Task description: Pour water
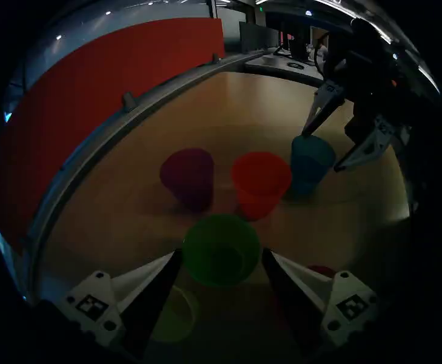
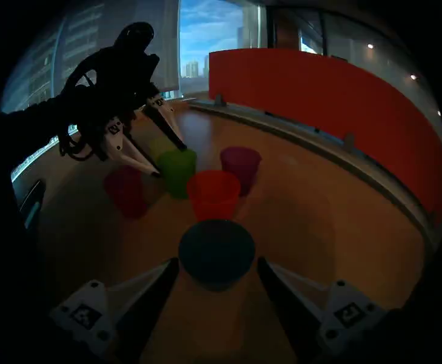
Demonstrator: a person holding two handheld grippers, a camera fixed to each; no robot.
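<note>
- Left gripper (image 1: 219, 255): fingers spread wide, one on each side of a green translucent plastic cup (image 1: 221, 249). The tips sit level with its rim, and I cannot tell whether they press on it.
- Right gripper (image 2: 216, 262): fingers equally wide, straddling a dark teal plastic cup (image 2: 216, 252). I cannot tell whether they grip it or stand free.
- Both cups stand upright on the wooden tabletop (image 2: 318, 206).
- An orange-red plastic cup (image 2: 213, 193) stands between them, with a purple plastic cup (image 2: 240, 165) just beside it.
- A dark red plastic cup (image 2: 125, 189) stands near the green one.
</note>
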